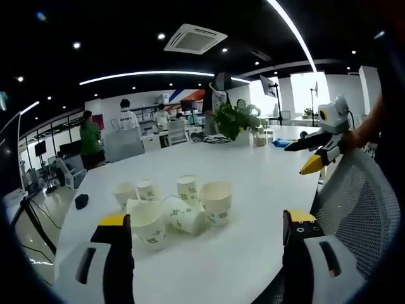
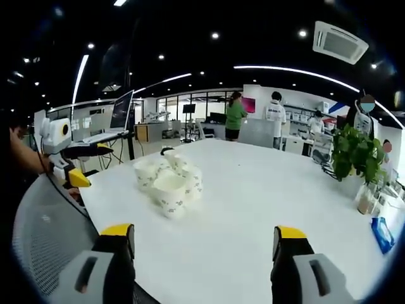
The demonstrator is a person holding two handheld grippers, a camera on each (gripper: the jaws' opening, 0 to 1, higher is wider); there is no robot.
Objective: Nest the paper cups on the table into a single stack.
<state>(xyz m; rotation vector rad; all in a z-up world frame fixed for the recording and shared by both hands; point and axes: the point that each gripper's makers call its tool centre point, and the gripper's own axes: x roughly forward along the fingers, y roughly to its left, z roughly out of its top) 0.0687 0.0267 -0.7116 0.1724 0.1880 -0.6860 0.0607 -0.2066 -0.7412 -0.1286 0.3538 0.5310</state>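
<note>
Paper cups (image 1: 174, 209) sit in a loose cluster on the white table (image 1: 253, 183), toward its near edge in the left gripper view. Most stand upright, a few touching one another, and one in the middle lies tipped on its side. In the right gripper view the same cups (image 2: 168, 180) appear bunched close together, left of centre on the table (image 2: 266, 190).

The left gripper (image 1: 209, 237) has its jaws spread wide with nothing between them; it hangs above the table edge, short of the cups. The right gripper (image 2: 204, 244) is likewise spread wide and holds nothing, with the cups ahead of it and a little to the left. Each gripper also appears at the side of the other's view, held in a hand beside a mesh chair back (image 1: 354, 196).

A potted plant (image 1: 235, 119) stands farther along the table, with a small blue item near it. Several people (image 1: 90, 139) stand among desks and monitors in the office beyond the table.
</note>
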